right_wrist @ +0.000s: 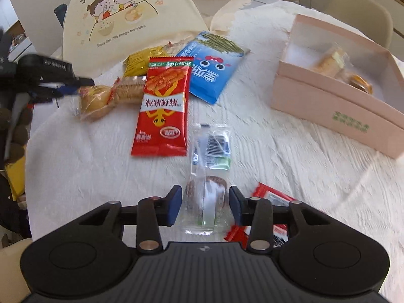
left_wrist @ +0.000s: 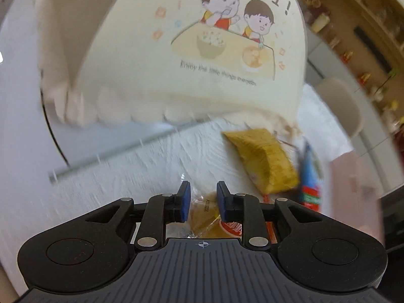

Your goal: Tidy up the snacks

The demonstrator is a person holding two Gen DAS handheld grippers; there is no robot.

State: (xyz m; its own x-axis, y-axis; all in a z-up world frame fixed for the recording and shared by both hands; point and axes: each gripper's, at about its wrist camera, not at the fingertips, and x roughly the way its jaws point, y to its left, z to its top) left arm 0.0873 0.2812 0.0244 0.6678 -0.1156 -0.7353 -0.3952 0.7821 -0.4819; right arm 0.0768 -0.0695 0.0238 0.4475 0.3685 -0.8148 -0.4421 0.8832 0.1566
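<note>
Pads of the right gripper (right_wrist: 205, 205) stand part-open either side of a clear plastic snack packet with a dark round cake inside (right_wrist: 208, 176), not visibly pressing it; its long axis runs straight away from the gripper, on the white textured tablecloth (right_wrist: 290, 156); the left gripper (left_wrist: 201, 199), narrowly open, holds a clear-wrapped golden pastry (left_wrist: 204, 214); beyond lies a long red packet (right_wrist: 162, 108); the pink cardboard box (right_wrist: 335, 106) sits well apart.
</note>
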